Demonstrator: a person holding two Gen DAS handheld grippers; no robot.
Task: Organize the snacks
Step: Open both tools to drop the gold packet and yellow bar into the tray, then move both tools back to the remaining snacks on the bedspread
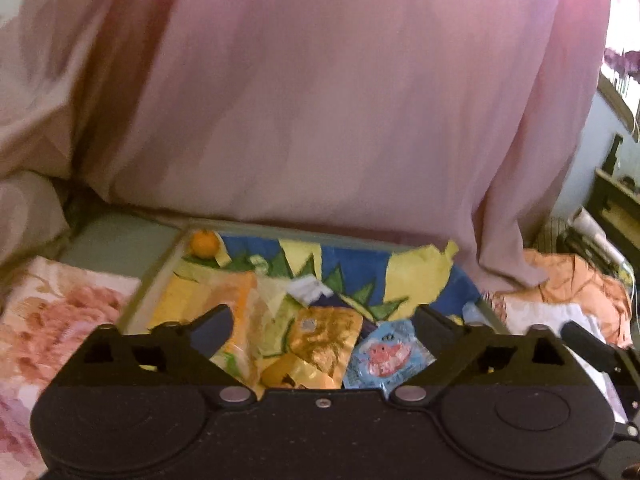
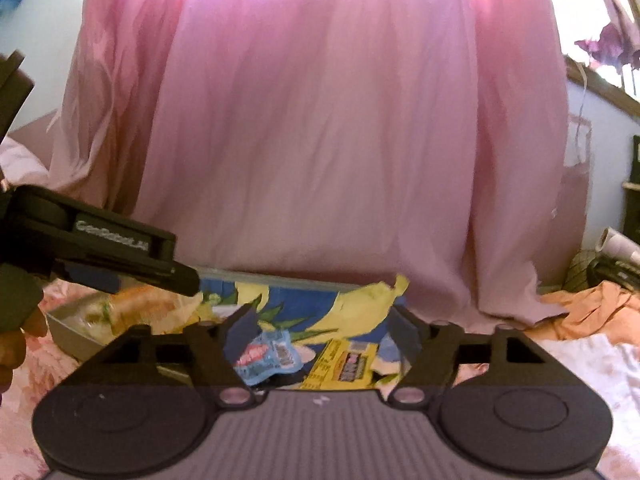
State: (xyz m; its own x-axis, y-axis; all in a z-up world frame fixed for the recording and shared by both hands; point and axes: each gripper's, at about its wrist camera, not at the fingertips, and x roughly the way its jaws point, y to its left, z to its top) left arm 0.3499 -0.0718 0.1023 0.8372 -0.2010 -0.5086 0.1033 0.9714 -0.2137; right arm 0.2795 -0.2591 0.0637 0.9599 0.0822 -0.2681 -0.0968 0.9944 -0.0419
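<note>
Left wrist view first: the left gripper [image 1: 322, 320] stood with its jaws wide apart and nothing between the pads, hovering just over the snack pile. Right under it lay a gold foil packet [image 1: 326, 338] and, touching its edge, a light blue sachet [image 1: 384, 356], both loose inside the grey tray [image 1: 160, 276]. A pale orange wrapper [image 1: 240, 300] sat beside the left finger. Further in, a small orange fruit [image 1: 204, 243] rested in the tray's far corner on the blue and yellow bag [image 1: 352, 268] lining the bottom.

Over on the right wrist view, the right gripper [image 2: 320, 322] was open too, empty, above the same blue sachet and a yellow labelled packet [image 2: 344, 364].

The risk, as I judged it: those wrappers overlapped, so closing the jaws could pinch two at once or snag the crinkled bag underneath and drag the lot. Slick foil might also slide out of a shallow bite. Both grippers hung near each other, so reaching together invited a knock. Behind everything hung the pink curtain [image 1: 340, 100], near enough to brush the tray's far rim.
</note>
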